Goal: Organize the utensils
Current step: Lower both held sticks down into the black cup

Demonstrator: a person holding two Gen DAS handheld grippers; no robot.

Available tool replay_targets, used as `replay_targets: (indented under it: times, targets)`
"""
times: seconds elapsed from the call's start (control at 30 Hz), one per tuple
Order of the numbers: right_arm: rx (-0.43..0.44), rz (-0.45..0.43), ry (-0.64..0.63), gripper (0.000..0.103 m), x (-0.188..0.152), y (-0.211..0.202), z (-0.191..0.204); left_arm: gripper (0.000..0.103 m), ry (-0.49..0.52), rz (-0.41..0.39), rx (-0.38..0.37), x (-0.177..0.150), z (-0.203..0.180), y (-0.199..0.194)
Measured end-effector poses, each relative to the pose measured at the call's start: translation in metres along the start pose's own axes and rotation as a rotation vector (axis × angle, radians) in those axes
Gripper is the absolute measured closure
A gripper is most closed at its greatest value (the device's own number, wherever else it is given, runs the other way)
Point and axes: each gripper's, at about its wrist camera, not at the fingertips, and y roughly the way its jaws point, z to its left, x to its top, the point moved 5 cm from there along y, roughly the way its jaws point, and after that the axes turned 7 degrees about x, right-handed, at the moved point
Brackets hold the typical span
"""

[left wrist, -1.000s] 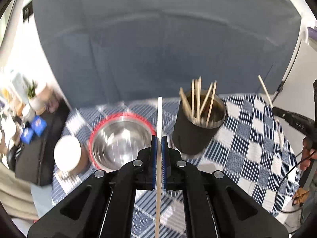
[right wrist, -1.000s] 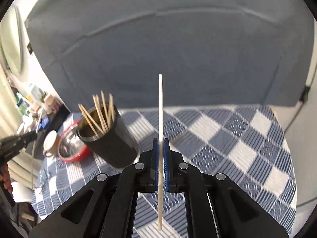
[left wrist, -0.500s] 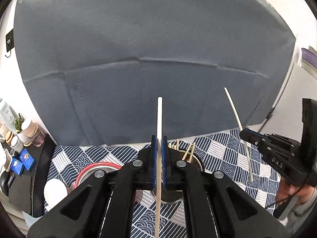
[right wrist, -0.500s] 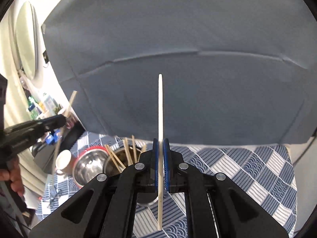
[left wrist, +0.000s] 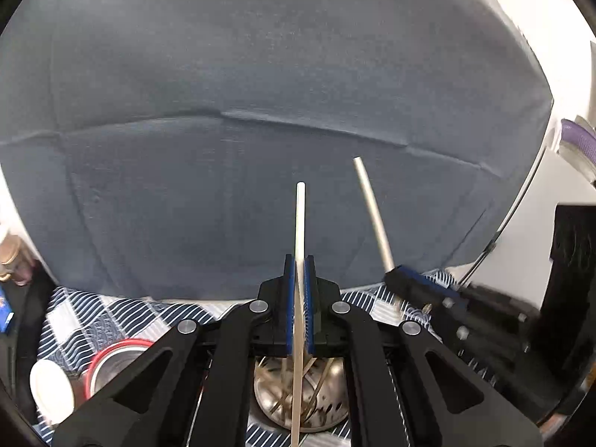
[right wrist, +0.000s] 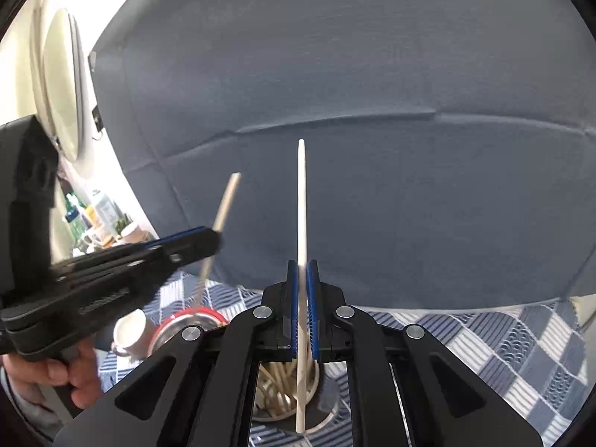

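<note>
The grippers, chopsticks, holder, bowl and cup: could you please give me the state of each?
Left gripper: shut on a white chopstick.
Right gripper: shut on a second white chopstick.
Chopstick holder: upright, several chopsticks inside, beneath both grippers.
Red-rimmed steel bowl: upright, contents hidden.
White cup: upright beside the bowl.

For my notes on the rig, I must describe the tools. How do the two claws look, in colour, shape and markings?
Both look alike. The left claw and the right claw are matte black, with angular linkage arms joined by round silver bolts. Each has two narrow flat fingers lined with blue pads. In the right wrist view the left tool has a pistol-like black body with pale lettering on its side, too blurred to read. No cable or sleeve shows clearly.
</note>
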Motion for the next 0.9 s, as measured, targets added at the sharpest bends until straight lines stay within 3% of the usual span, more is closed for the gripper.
replay_targets:
  times: [0.17,0.5,0.73,0.9]
  targets:
    - [0.049,-0.016,0.027,0.098,-0.017,0.014,-0.006,0.098,-0.019,-0.015,-0.029,-0.005,0.002,0.018]
    - [0.109,-0.093,0.056,0.098,-0.040,0.038,-0.011,0.098,-0.102,-0.141,-0.067,-0.017,0.020,0.030]
    - [0.084,-0.119,0.009,0.098,-0.064,0.040,-0.004,0.098,-0.123,-0.190,-0.135,-0.048,0.024,0.030]
    - [0.059,-0.105,-0.034,0.098,-0.079,0.038,0.004,0.098,-0.129,-0.186,-0.136,-0.063,0.025,0.029]
